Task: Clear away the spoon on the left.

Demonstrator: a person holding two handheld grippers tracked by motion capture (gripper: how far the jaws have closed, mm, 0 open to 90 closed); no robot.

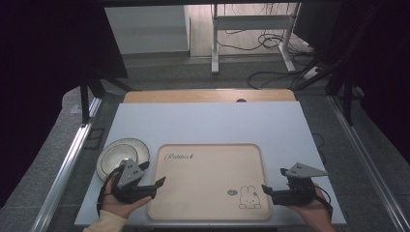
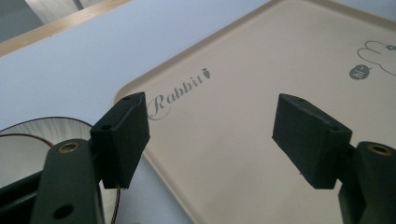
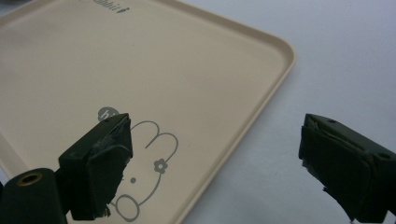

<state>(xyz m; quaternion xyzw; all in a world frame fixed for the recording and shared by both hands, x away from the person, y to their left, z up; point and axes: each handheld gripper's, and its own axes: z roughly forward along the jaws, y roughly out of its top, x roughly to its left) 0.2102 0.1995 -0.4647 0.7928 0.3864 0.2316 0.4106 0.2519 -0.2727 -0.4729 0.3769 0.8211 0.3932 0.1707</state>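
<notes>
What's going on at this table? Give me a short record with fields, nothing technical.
Surface: pale table
Tray: beige tray with a rabbit drawing and the word Rabbit, nothing lying on it
Plate: round plate left of the tray, on the table
Left gripper: jaws wide apart, over the tray's left edge, holding nothing
Right gripper: jaws wide apart, at the tray's right edge, holding nothing
Person: a hand behind each gripper, coming in from the near side

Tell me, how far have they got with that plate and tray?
Hardly begun, it seems. The plate sits on the table left of the tray, which carries nothing. Left gripper and right gripper hover open by the tray's near corners, holding nothing. Any picking up or moving is probably still ahead.
</notes>
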